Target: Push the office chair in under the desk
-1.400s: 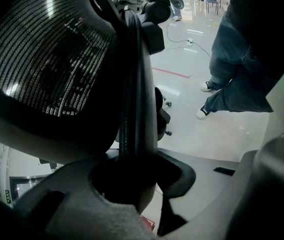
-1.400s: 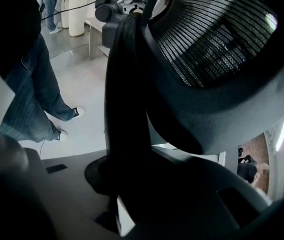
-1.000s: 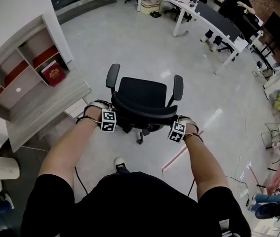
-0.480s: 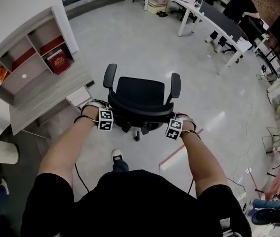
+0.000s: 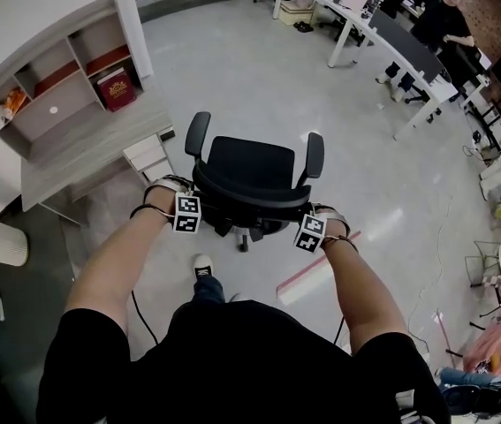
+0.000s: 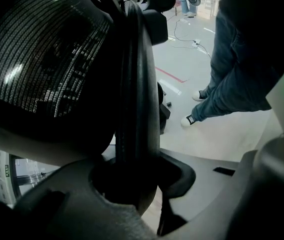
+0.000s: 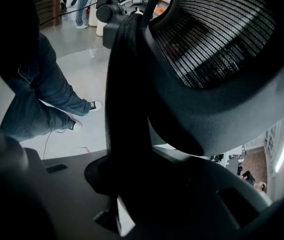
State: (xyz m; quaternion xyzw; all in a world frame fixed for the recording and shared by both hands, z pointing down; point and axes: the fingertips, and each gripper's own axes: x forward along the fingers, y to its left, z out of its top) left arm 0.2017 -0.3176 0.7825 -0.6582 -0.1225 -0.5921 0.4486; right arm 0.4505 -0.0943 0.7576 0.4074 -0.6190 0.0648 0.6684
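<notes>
At far left the grey wooden bench (image 5: pixel 73 162) stands against the wall, with an open shelf unit on top holding a red book (image 5: pixel 116 89). Its knee space opens toward the pale polished floor (image 5: pixel 232 69).

The left claw (image 5: pixel 184 203) is clamped on the stiff black backrest rim (image 6: pixel 134 84), which fills the gap between its jaws in the left gripper view.

The black mesh-backed office chair (image 5: pixel 252 170) stands on the open floor just right of the bench and apart from it. Its seat faces away from the person rather than toward the knee space.

I judge it fairly heavy but easy to roll on its castor base (image 5: pixel 244 237). It is also likely to swivel and wander if pushed off-centre. The mesh would give, so the hard rim is the right place to hold, one claw on each side for steering. The armrests (image 5: pixel 199 133) may catch the bench edge on the way in.

The right claw (image 5: pixel 315 223) is likewise closed on the rim's other side, as the right gripper view shows.

Long white tables (image 5: pixel 383 29) stand well apart at upper right
</notes>
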